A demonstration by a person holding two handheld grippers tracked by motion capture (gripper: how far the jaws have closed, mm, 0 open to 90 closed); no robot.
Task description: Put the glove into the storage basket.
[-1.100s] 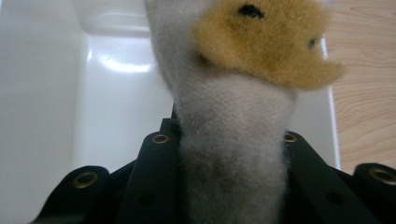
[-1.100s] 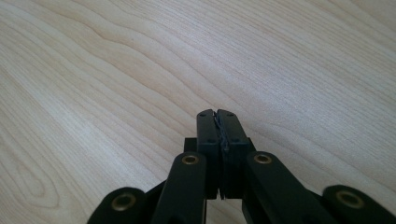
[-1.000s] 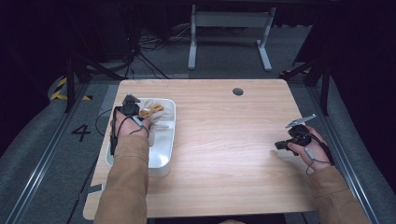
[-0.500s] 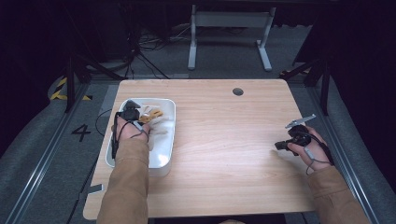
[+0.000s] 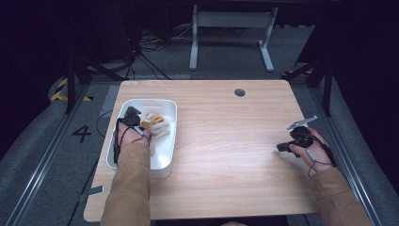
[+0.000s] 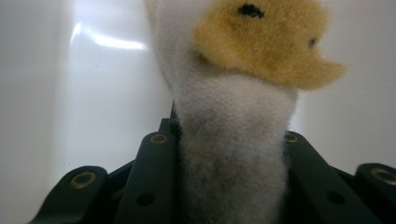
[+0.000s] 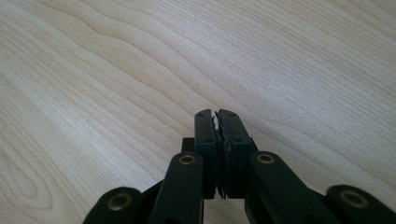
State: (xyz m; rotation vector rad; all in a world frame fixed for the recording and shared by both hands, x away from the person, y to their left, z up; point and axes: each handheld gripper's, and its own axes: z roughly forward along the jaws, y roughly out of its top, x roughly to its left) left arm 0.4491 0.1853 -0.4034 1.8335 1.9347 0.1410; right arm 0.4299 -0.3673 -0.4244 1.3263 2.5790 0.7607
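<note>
So the thing in play here is a white sock with a fuzzy yellow patch [image 6: 233, 116], and it's sitting in the white plastic bin [image 5: 167, 141] at the left side of the wooden table [image 5: 226, 141]. In the left gripper view the sock's white knit runs straight up between the two black jaws, which are clamped onto it from both sides, and the yellow patch with a couple of small dark marks sits just above the grip. Behind it is the smooth white wall of the bin, with a bright streak of reflected light.

From the high view, the left gripper [image 5: 134, 123] is down inside the far half of the bin, right among a small heap of cream and yellow-orange fabric [image 5: 155, 125]. Can't really tell from up there how many separate pieces are in that heap. The tan sleeve of the person's left forearm [image 5: 129, 188] lies across the near half of the bin.

The right gripper [image 5: 288, 147] is well apart from all this, over at the right edge of the table, low over bare wood. Its jaws are pressed together with nothing between them, clear as day in the right gripper view [image 7: 219, 126].

There's a small round hole [image 5: 239, 92] in the tabletop near the far edge.
</note>
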